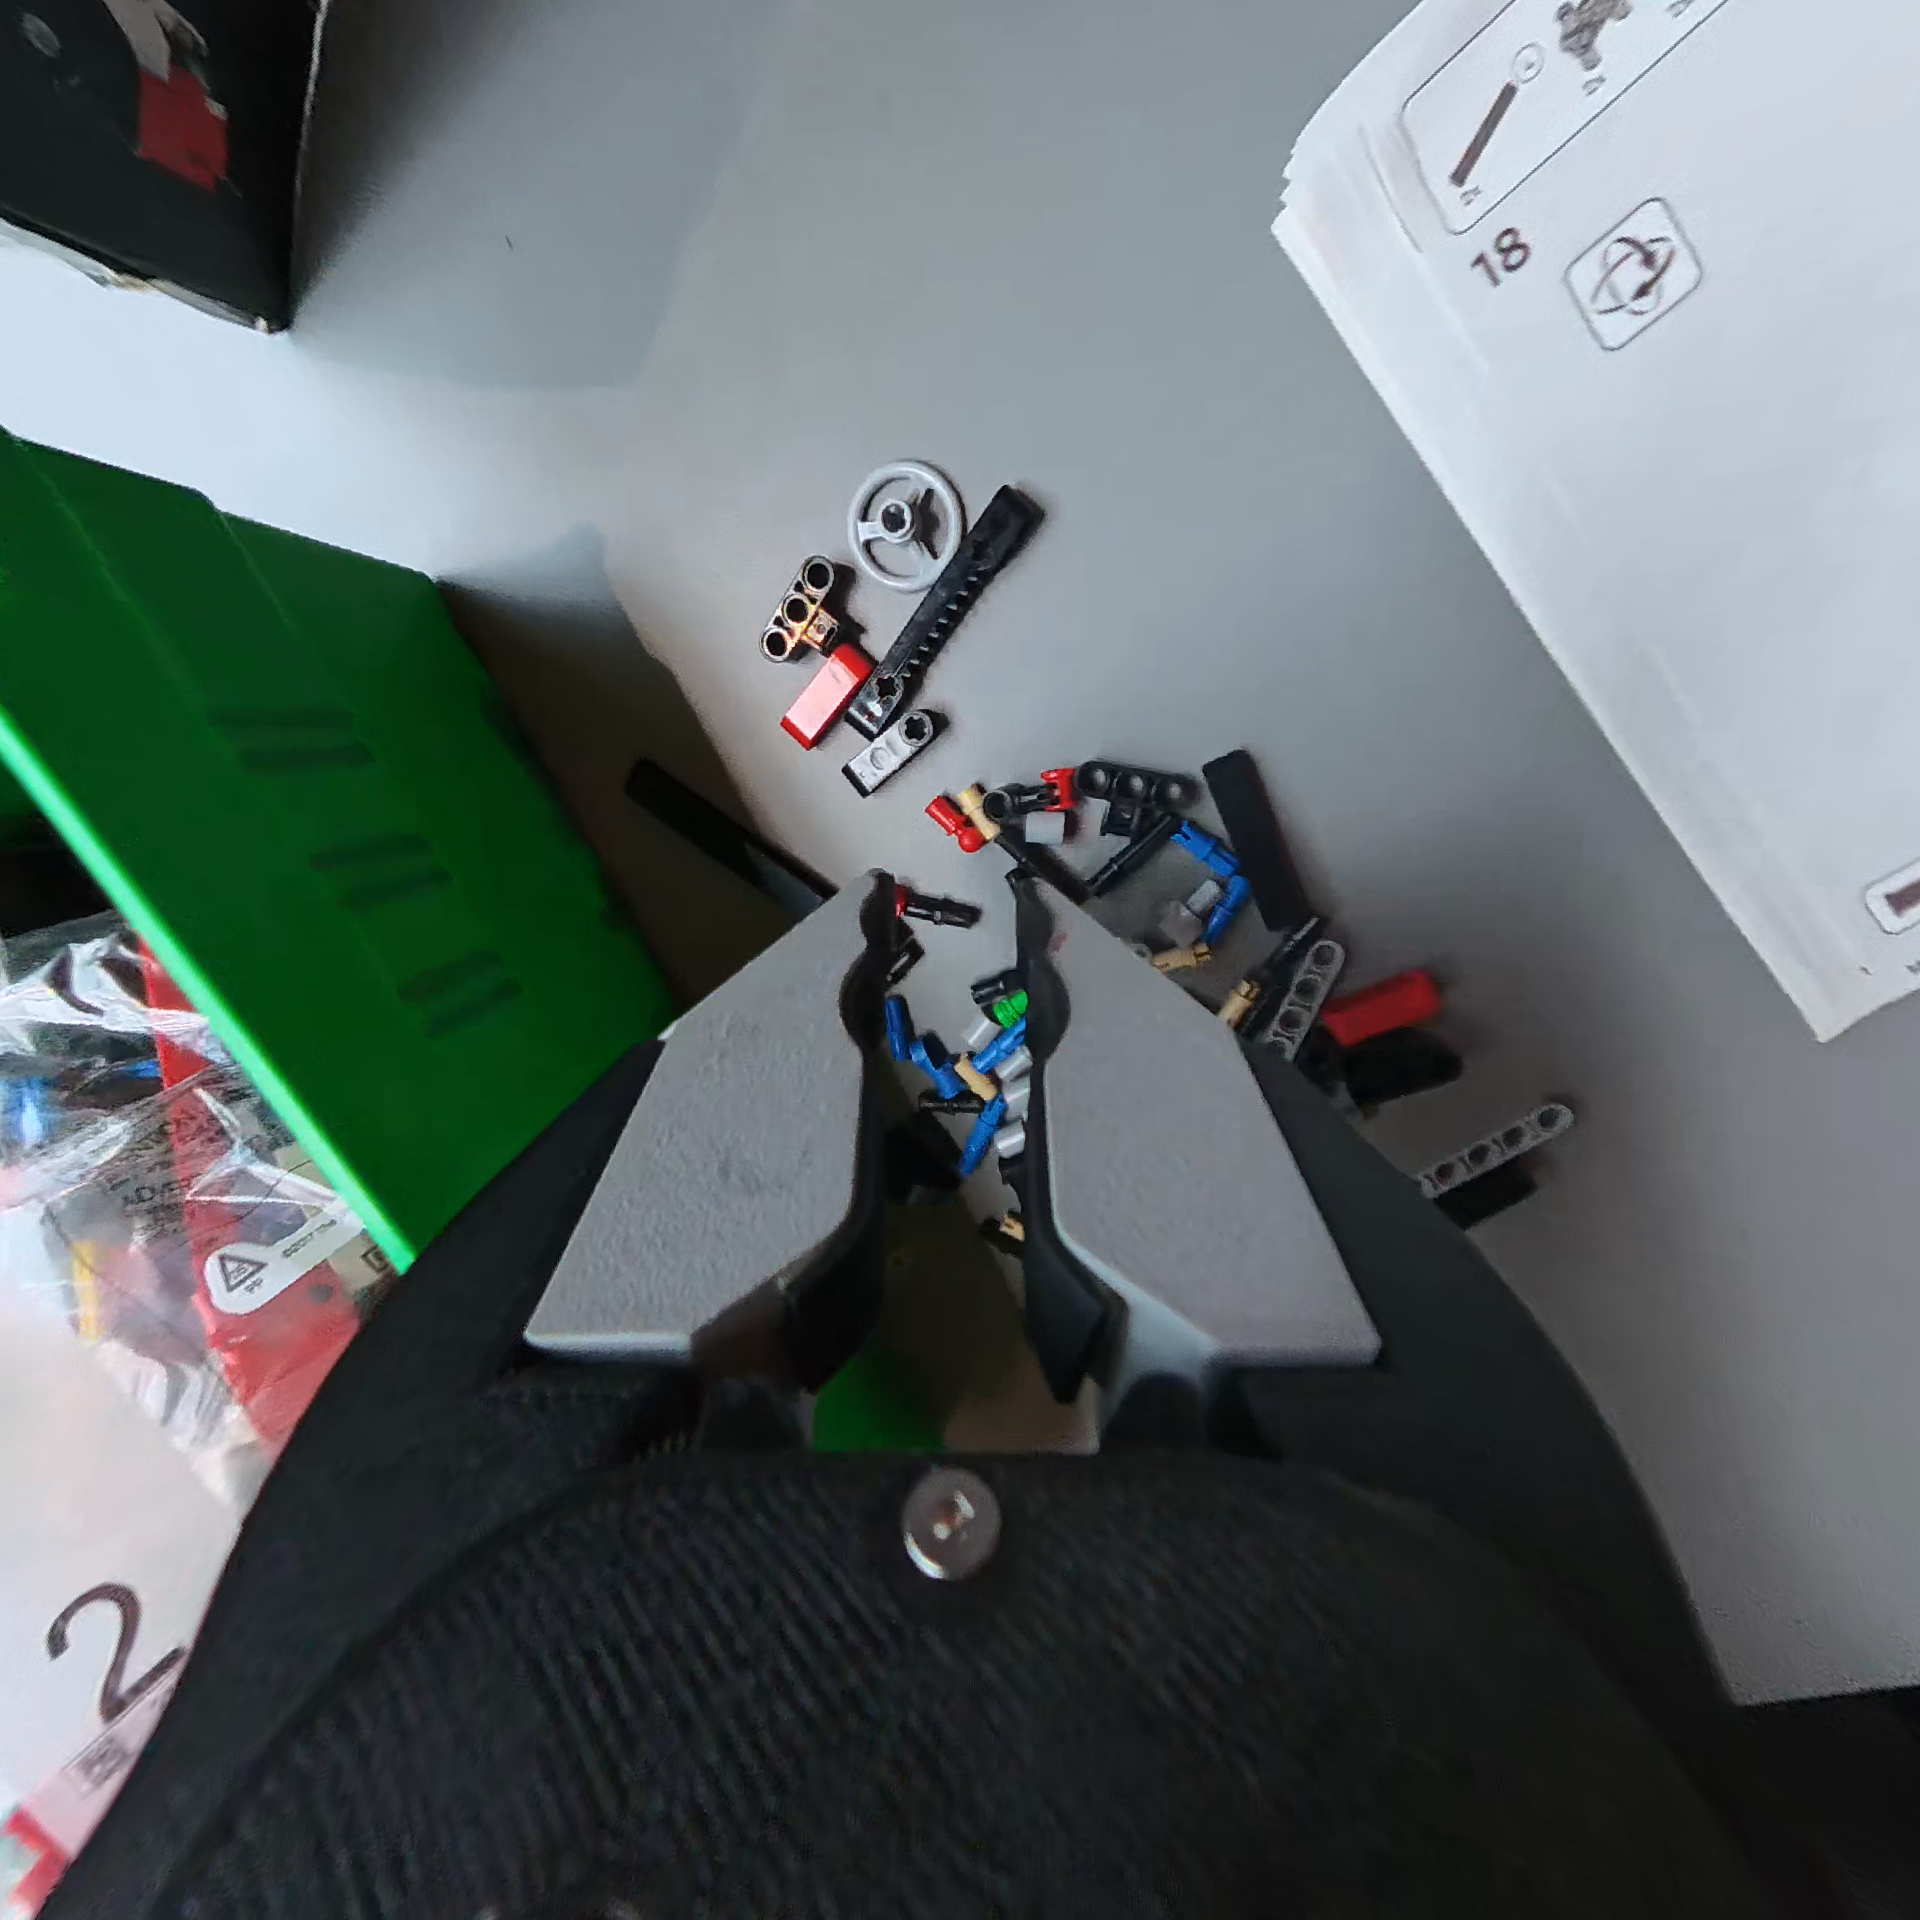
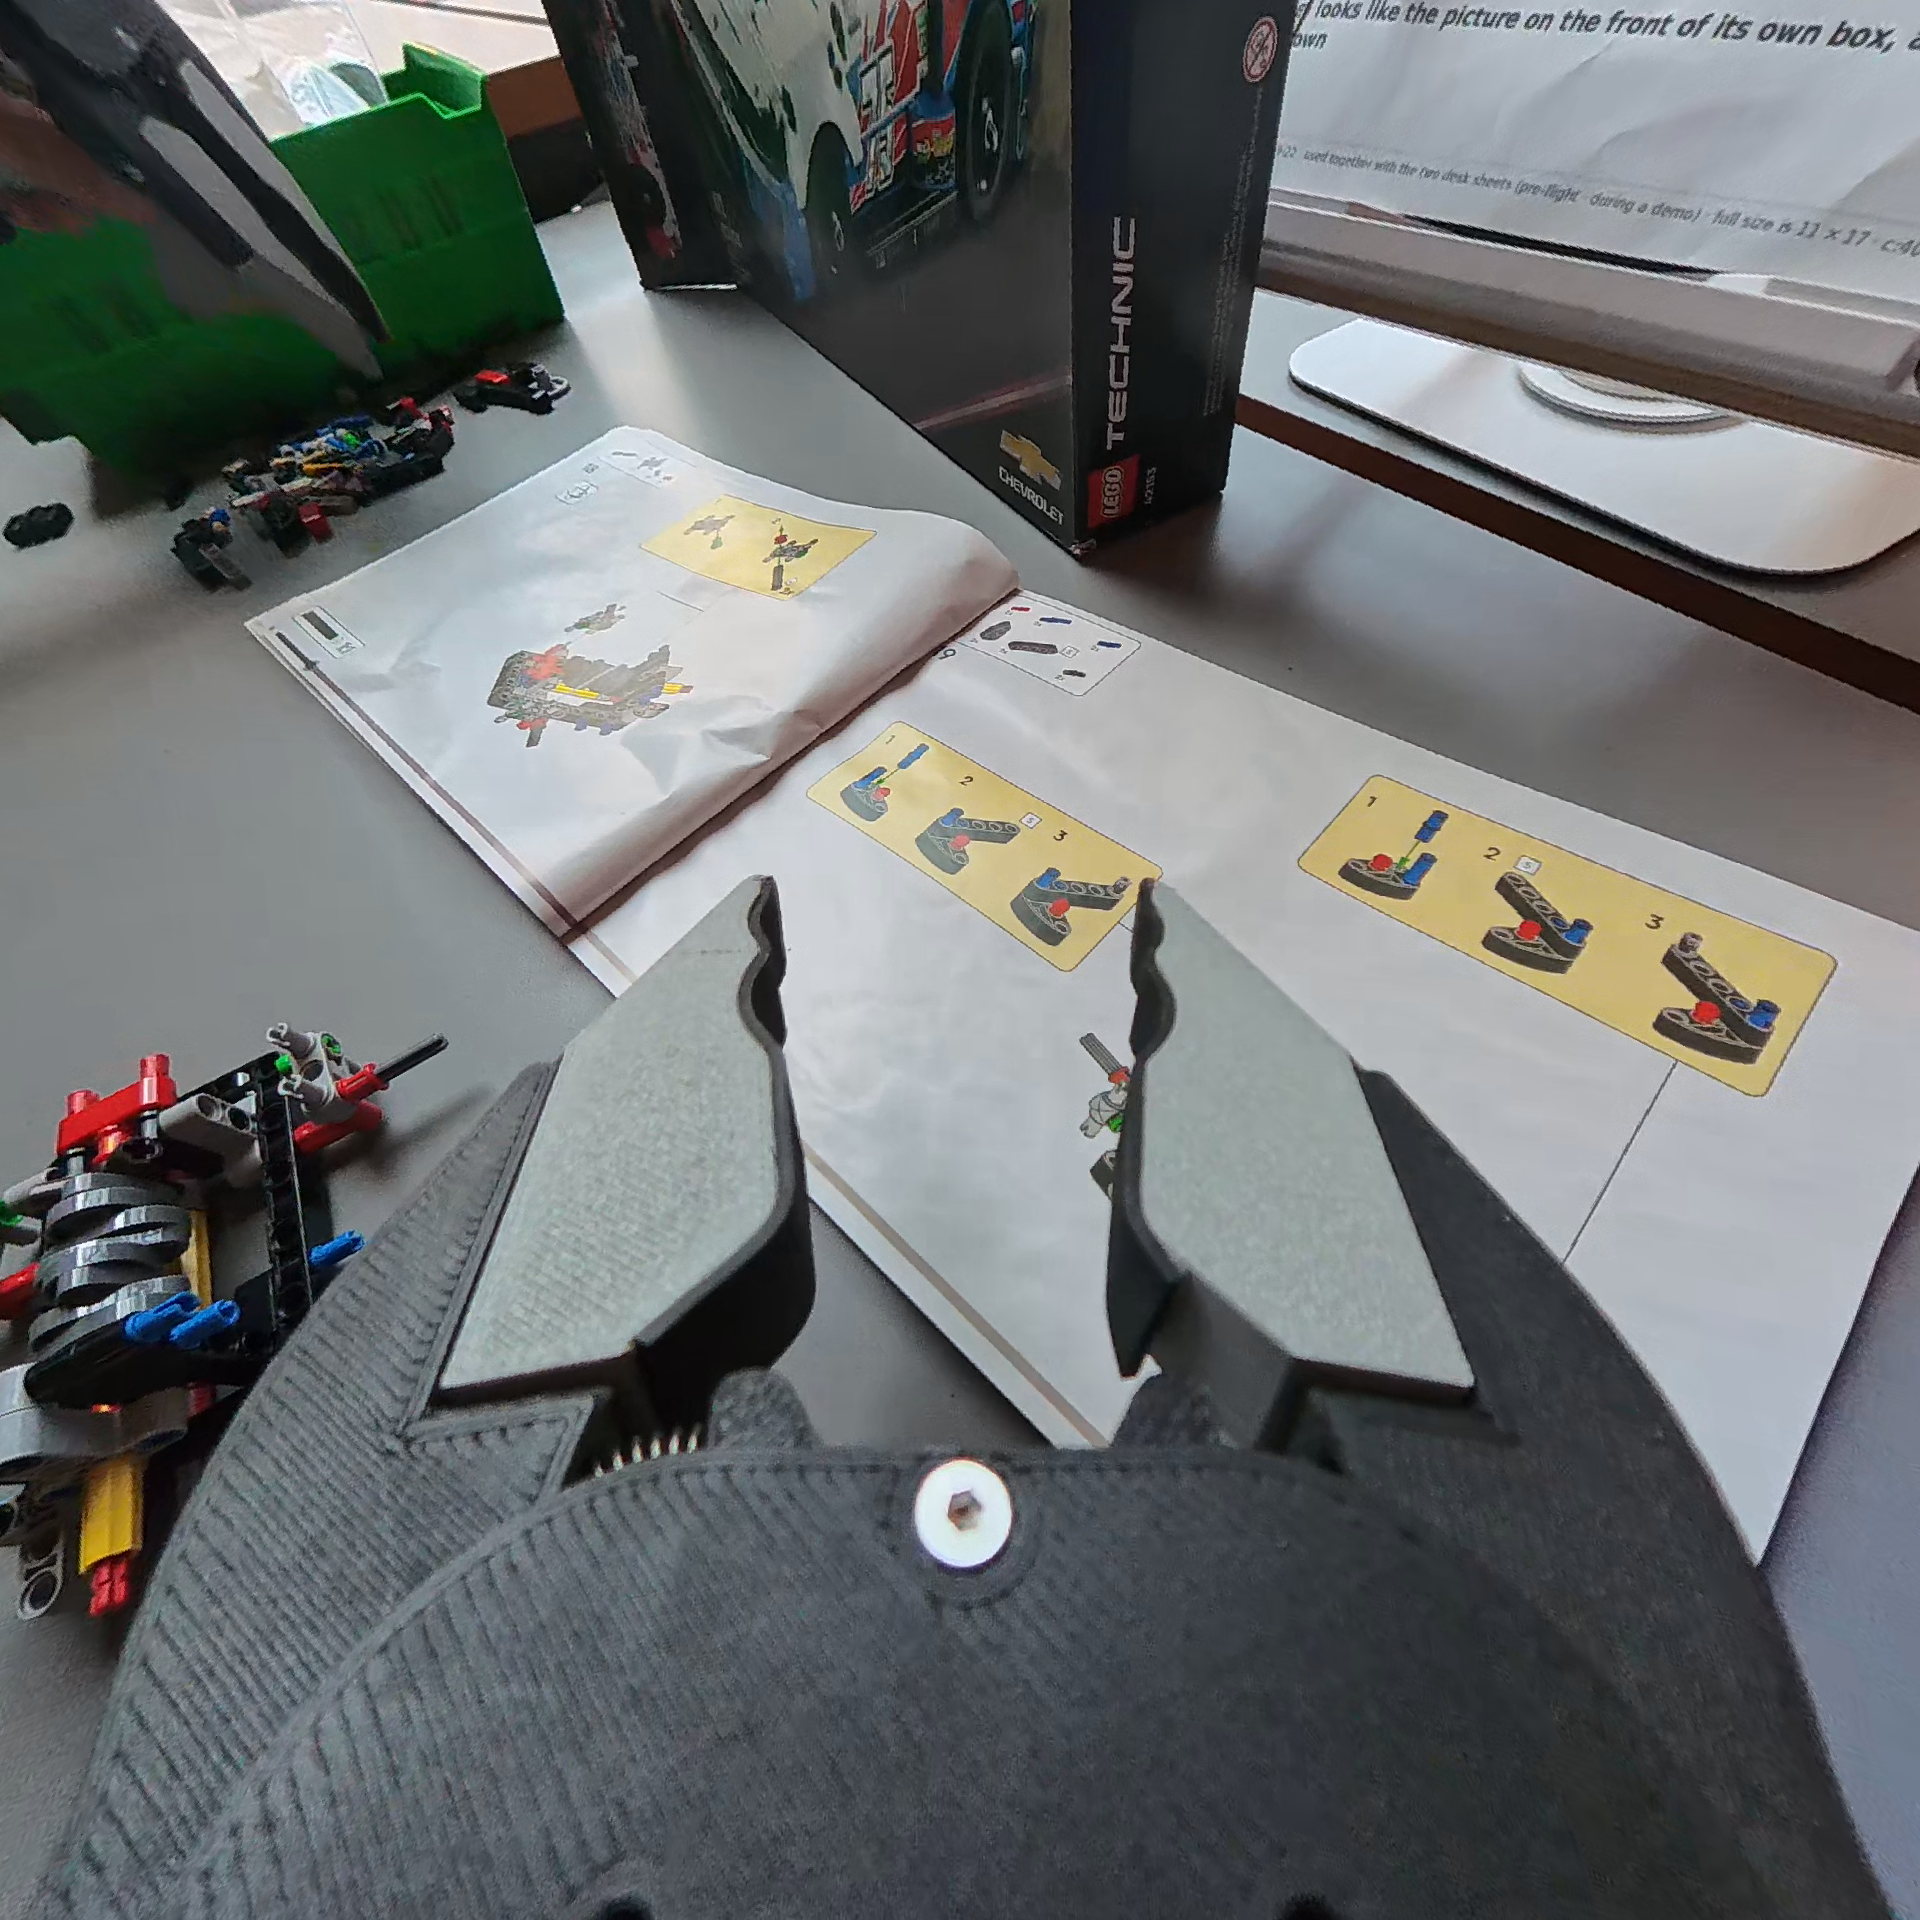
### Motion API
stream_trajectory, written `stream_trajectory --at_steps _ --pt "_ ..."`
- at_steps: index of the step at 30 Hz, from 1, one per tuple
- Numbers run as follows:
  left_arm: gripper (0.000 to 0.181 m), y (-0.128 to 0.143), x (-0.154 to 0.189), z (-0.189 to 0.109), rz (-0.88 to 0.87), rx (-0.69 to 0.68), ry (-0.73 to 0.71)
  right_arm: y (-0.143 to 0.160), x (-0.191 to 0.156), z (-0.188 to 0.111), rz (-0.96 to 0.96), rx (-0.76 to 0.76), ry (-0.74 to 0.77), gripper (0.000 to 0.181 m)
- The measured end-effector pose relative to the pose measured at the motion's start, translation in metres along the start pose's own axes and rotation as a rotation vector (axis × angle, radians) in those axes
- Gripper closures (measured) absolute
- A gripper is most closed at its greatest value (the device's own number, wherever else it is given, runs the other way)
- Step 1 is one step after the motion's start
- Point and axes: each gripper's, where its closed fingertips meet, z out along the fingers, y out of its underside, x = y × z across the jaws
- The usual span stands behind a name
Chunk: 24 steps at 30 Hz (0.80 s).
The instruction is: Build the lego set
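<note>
My left gripper (image 1: 951, 896) hangs just above a pile of small loose lego pieces (image 1: 1132, 883) on the grey table. Its jaws are a narrow gap apart, with blue, tan and grey pins (image 1: 982, 1070) showing between them; nothing is gripped. A red and black pin (image 1: 935, 911) lies by the left fingertip. My right gripper (image 2: 956, 904) is open and empty above the open instruction booklet (image 2: 1299, 1091). A part-built lego assembly (image 2: 135, 1257) lies on the table to its left. The left gripper (image 2: 239, 208) and the pile (image 2: 312, 473) show far off at top left.
A green bin (image 1: 260, 779) stands left of the pile, with clear bags of pieces (image 1: 125, 1143) beside it. A grey wheel (image 1: 904, 525), a black toothed bar (image 1: 956, 603) and a red brick (image 1: 826, 691) lie beyond the pile. The lego box (image 2: 935, 208) and a monitor foot (image 2: 1610, 447) stand behind the booklet. One gripper's finger ends stand about 50 centimetres off the other's.
</note>
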Motion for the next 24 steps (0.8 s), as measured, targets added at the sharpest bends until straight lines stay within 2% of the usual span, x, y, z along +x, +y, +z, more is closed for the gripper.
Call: stream_trajectory --at_steps 5,15,24 --pt "0.161 0.005 -0.004 0.012 -0.028 -0.019 0.011 0.0 0.0 0.0 -0.006 0.001 0.003 0.117" --pt "0.158 0.0 0.001 0.008 0.004 0.027 -0.031 -0.003 -0.002 -0.003 -0.025 0.029 0.014 0.118" --pt "0.158 -0.006 -0.002 0.004 0.07 0.094 -0.138 -0.009 -0.011 -0.007 -0.104 0.081 0.043 0.122"
